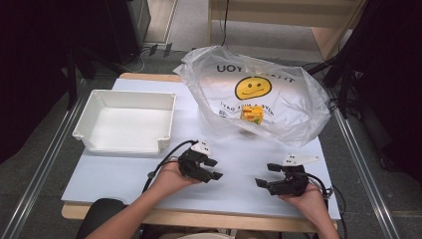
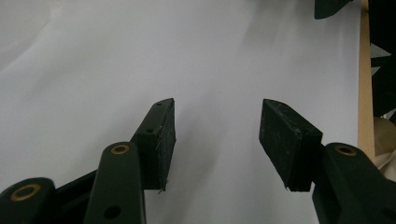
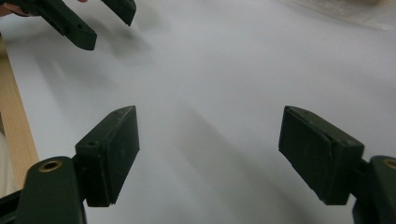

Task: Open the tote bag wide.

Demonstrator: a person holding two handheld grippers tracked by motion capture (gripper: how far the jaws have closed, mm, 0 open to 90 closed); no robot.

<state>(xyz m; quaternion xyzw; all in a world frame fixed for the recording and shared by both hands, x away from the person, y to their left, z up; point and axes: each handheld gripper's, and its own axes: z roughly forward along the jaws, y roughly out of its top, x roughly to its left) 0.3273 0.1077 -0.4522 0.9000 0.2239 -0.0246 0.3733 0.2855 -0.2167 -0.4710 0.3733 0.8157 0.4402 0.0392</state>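
- Overhead, in the high view, the bench [image 1: 124,174] carries a white bin [image 1: 127,121] at its left rear and a clear plastic bag [image 1: 259,94] at its right rear, well apart from each other. The bag bears a yellow smiley face [image 1: 253,87] and dark lettering, and a small yellow block [image 1: 252,114] shows through the plastic near its front edge. Near the front edge, a person's two hands hold one tool each: the left hand-held gripper [image 1: 215,169] and the right hand-held gripper [image 1: 266,175] point toward each other with bare bench between them, both with jaws spread and empty. Both are well apart from the bag and the bin.
- Next, in the left gripper view, the left hand-held gripper [image 2: 217,135] has its jaws parted over bare white bench, with nothing between them. A strip of the bench's wooden edge [image 2: 365,93] runs down the right side.
- Last, in the right gripper view, the right hand-held gripper [image 3: 208,154] stands wide open and empty above the bench. The left hand-held gripper's jaws [image 3: 93,21] show at the upper left, also apart, and the wooden edge [image 3: 16,126] lies at the left.
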